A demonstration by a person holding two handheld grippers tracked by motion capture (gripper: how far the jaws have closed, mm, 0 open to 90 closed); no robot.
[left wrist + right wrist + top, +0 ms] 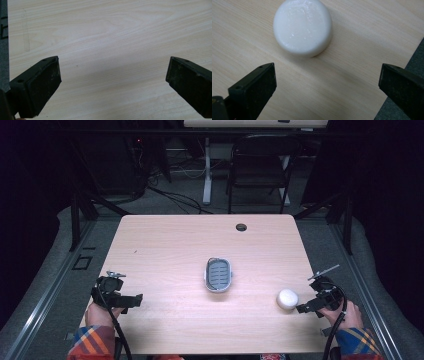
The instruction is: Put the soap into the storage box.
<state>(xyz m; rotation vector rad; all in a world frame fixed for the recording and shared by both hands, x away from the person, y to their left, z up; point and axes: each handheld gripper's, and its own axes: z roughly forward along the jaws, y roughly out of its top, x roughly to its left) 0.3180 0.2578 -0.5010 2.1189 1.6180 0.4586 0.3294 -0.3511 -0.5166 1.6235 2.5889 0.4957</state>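
- Your right gripper (301,309) sits near the table's right edge, close to your side, jaws spread wide w/ nothing between them.
- The white round soap (287,298) lies flat on the wood table (165,240), just beside the right gripper's tips, on their left in the high view; not touching them.
- In the right gripper view the soap (302,27) is ahead of the jaws, a bit left of ctr, well clear of both pads; gripper (325,81) is aimed down at the tabletop. The table's edge and grey floor cut in at that view's bottom right, behind the right-hand jaw.
- Soap looks like a smooth, glossy puck, top face up, w/ a soft shadow on the side toward the jaws.
- Your left gripper (134,300) rests near the table's left edge, pointing toward the middle; jaws also spread, empty.
- Left gripper view: bare wood between the jaws (113,80), w/ a dark strip of floor along the left margin.
- The grey oval soap dish (218,274) w/ a ribbed inside sits at about table ctr, long axis running away from you, well apart from both grippers and from the soap. Its inside looks empty from above.
- Both your sleeves are plaid; cables trail back from each gripper toward you.
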